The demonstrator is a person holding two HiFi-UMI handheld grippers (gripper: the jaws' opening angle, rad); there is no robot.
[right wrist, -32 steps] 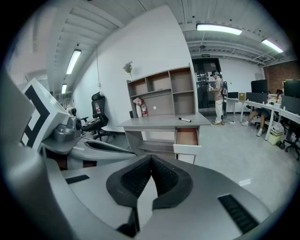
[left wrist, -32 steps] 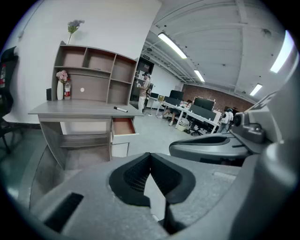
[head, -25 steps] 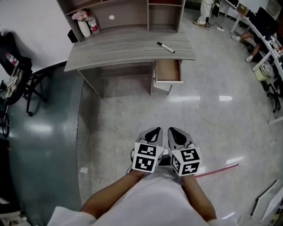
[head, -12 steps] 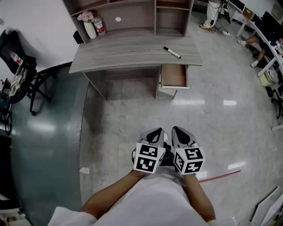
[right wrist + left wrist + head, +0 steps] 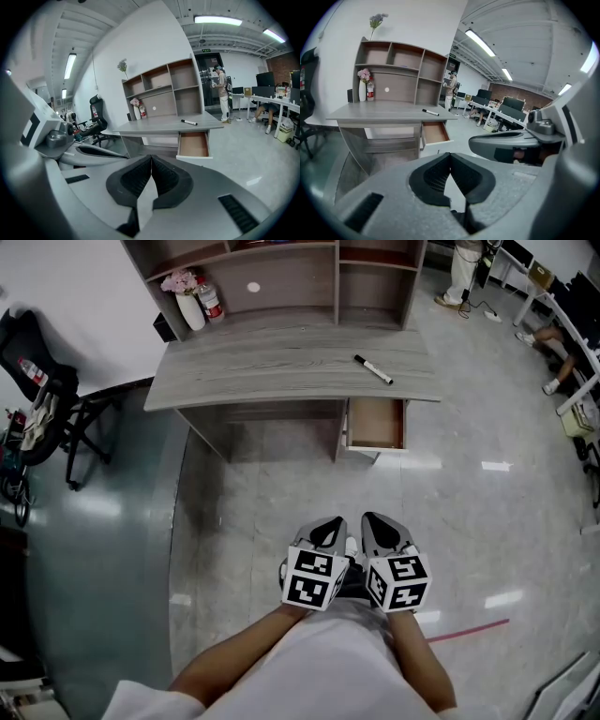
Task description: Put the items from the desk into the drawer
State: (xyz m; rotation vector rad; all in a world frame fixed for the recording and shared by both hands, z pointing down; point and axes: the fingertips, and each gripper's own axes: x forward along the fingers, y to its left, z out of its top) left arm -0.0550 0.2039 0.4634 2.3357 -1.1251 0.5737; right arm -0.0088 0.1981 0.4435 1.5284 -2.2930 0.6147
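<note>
While the left gripper (image 5: 326,521) and the right gripper (image 5: 377,520) hang side by side well short of the desk (image 5: 272,362), both have jaws pressed together on nothing. The marker (image 5: 373,369) lies on the desk, above the open drawer (image 5: 376,424) jutting from under it.

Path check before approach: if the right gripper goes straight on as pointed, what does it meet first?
Only floor at first, then probably the front of the grey wooden desk, just left of its open brown drawer. The right gripper is shut, empty.
</note>
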